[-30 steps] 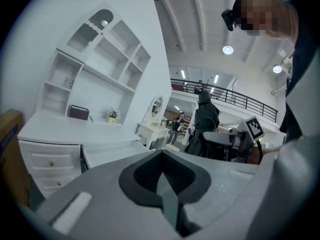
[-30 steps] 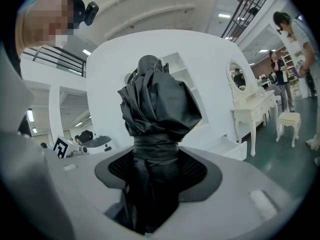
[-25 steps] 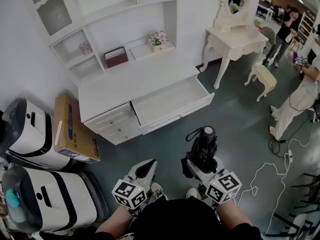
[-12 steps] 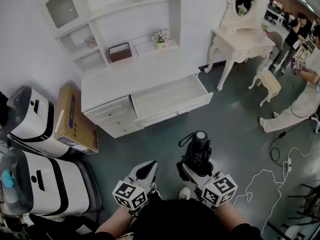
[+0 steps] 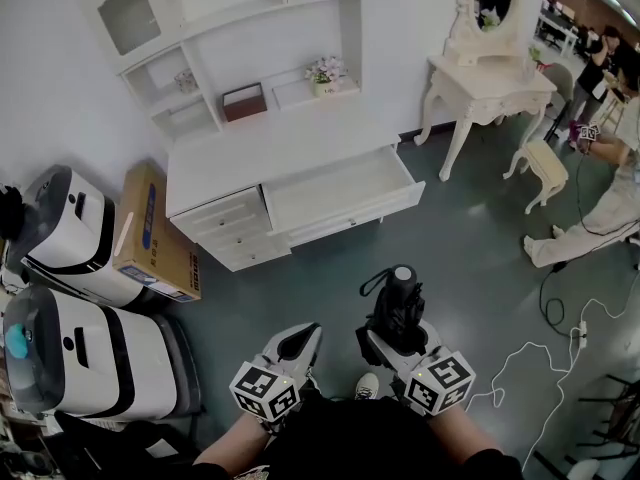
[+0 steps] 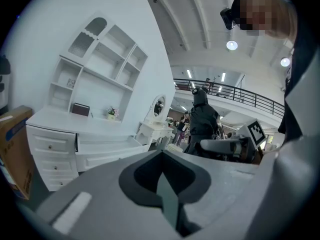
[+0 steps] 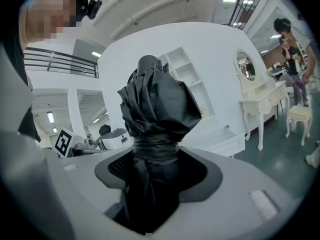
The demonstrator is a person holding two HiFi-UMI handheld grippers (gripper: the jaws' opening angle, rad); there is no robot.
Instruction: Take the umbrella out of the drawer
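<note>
A folded black umbrella (image 5: 397, 306) stands upright in my right gripper (image 5: 392, 336), which is shut on it; in the right gripper view the umbrella (image 7: 155, 124) fills the middle, clamped between the jaws. My left gripper (image 5: 294, 342) is shut with nothing in it, and its jaws meet in the left gripper view (image 6: 162, 171). The white desk (image 5: 260, 153) stands ahead against the wall with its wide drawer (image 5: 340, 203) pulled open and showing nothing inside. Both grippers are held well back from the desk, over the dark floor.
Two white machines (image 5: 75, 363) and a cardboard box (image 5: 152, 238) stand at the left. A white dressing table (image 5: 487, 73) and stool (image 5: 548, 163) are at the right. People stand at the far right (image 5: 600, 63). A white cable (image 5: 530, 368) lies on the floor.
The view has shifted slightly; the desk sits a little farther off than a second ago. The umbrella stays clamped in the right gripper, the left stays shut.
</note>
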